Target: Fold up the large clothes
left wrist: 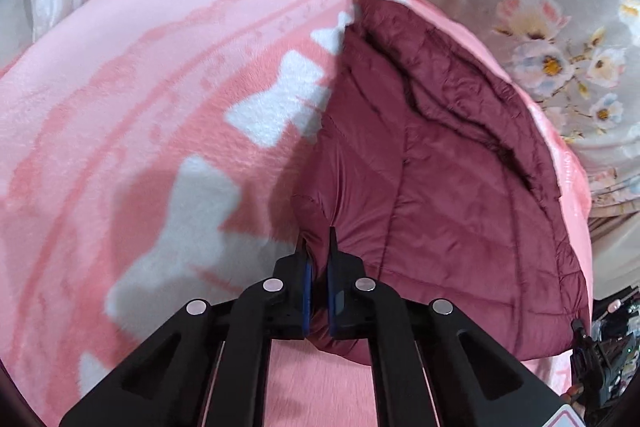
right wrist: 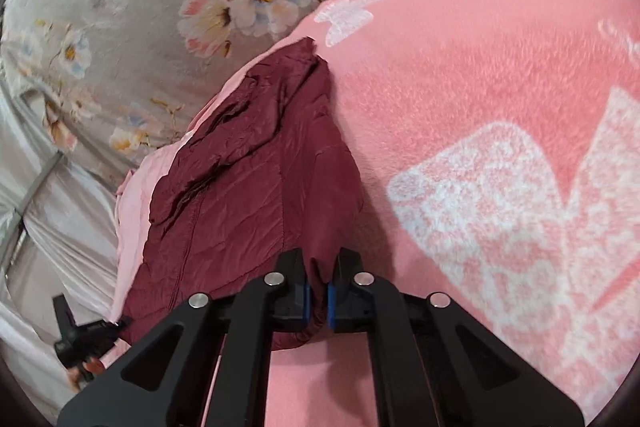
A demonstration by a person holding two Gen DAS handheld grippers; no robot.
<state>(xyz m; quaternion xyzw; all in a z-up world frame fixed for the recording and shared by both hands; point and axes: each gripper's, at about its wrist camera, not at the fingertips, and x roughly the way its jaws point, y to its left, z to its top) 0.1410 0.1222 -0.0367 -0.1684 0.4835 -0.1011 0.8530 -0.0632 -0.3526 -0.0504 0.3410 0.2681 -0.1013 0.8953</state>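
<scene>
The maroon quilted jacket lies on a pink fleece blanket spread over the bed, close to the blanket's edge, with a grey floral sheet showing beyond. It looks partly folded already, one layer lapping over another along a dark seam. Both near corners are lifted off the blanket.

The left gripper has its jaws narrowed onto a bunched fold of the jacket's near edge, the fabric pinched between the blue pads. The right gripper is the same, jaws drawn close with a tuck of maroon cloth held between them, gripping the other end of that near hem.

To my eye this is a light, puffy, padded thing with a slick shell. It should drape softly and spring back a little, so a fold may not stay flat unless pressed. The smooth fabric could slide out of a shallow pinch; hold deep over the hem or a stitched seam, where the layers are thickest. Both ends should rise evenly, or the padding will slump and twist in the middle.
</scene>
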